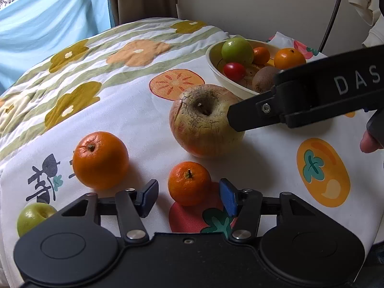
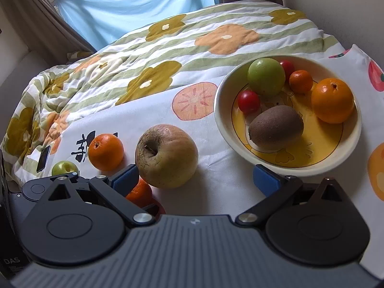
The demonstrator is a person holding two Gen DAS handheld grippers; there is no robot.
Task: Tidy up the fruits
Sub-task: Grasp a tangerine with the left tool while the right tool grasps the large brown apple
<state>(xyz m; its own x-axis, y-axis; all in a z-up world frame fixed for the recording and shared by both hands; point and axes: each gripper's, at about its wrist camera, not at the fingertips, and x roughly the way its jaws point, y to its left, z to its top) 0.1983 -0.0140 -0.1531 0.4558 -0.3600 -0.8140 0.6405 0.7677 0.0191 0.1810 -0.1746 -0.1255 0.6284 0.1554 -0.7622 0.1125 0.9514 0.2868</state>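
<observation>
A cream bowl (image 2: 223, 120) holds a green apple (image 2: 266, 76), a kiwi (image 2: 276, 126), an orange (image 2: 332, 100), a small mandarin (image 2: 301, 81) and two red tomatoes (image 2: 248, 100). On the cloth lie a big wrinkled apple (image 2: 166, 156), an orange (image 2: 105, 151), a small mandarin (image 1: 189, 187) and a small green apple (image 2: 64, 168). My right gripper (image 2: 195, 180) is open, its left finger beside the big apple; it also shows in the left wrist view (image 1: 240, 120). My left gripper (image 1: 189, 198) is open around the small mandarin.
The fruit-print white cloth (image 1: 276, 148) covers a table beside a flowered quilt (image 2: 168, 55). A phone (image 2: 43, 158) lies at the quilt's left edge. A blue curtain (image 2: 134, 2) and a wall stand behind.
</observation>
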